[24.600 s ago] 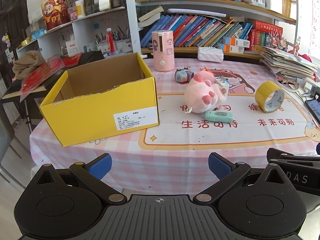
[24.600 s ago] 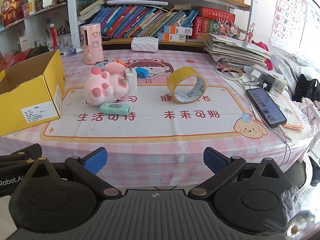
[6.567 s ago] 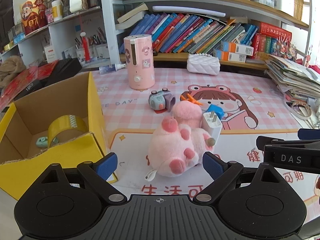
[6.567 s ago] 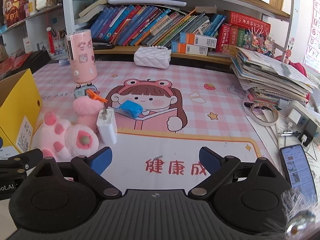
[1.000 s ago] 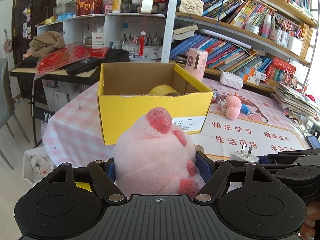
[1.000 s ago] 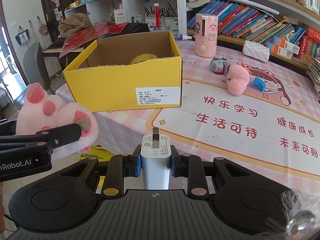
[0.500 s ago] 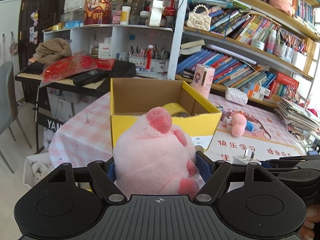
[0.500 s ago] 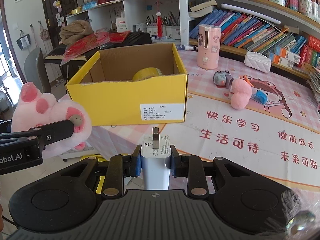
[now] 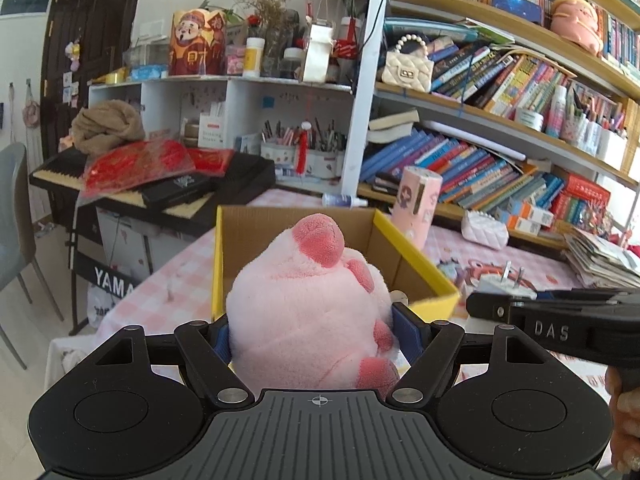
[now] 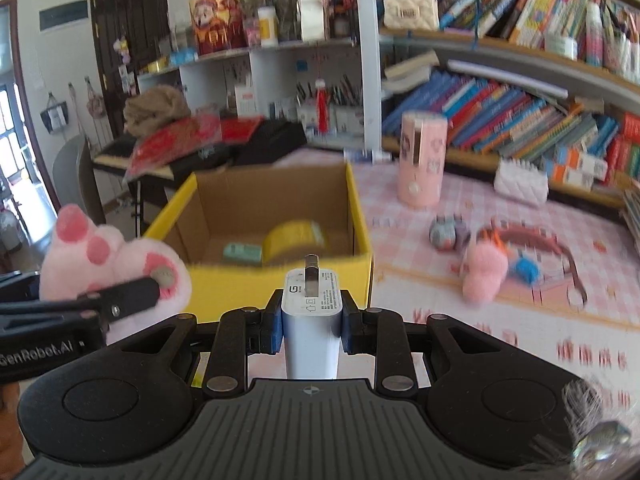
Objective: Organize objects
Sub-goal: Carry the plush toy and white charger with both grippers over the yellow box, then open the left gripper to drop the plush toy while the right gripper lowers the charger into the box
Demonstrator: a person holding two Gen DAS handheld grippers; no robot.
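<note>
My left gripper [image 9: 316,330] is shut on a pink plush toy [image 9: 308,304] and holds it in front of the near wall of the yellow cardboard box [image 9: 416,256]. In the right wrist view the same plush toy [image 10: 112,264] shows at the left, pinched by the left gripper's fingers [image 10: 132,292]. My right gripper [image 10: 311,326] is shut on a white plug charger [image 10: 312,312], prongs pointing forward, just short of the box [image 10: 360,216]. Inside the box lie a yellow tape roll [image 10: 296,240] and a mint-green item [image 10: 242,253].
On the pink checked tablecloth [image 10: 540,344] lie a small pink plush [image 10: 484,272], a blue item [image 10: 524,270], a grey toy camera [image 10: 444,234], a pink cylinder [image 10: 422,160] and a white quilted pouch [image 10: 520,182]. Bookshelves [image 9: 500,128] stand behind; a keyboard [image 9: 132,184] lies left.
Both grippers have risen and moved closer to the yellow box, so the view now looks more over its rim. The plush toy and the charger stay gripped as before.
</note>
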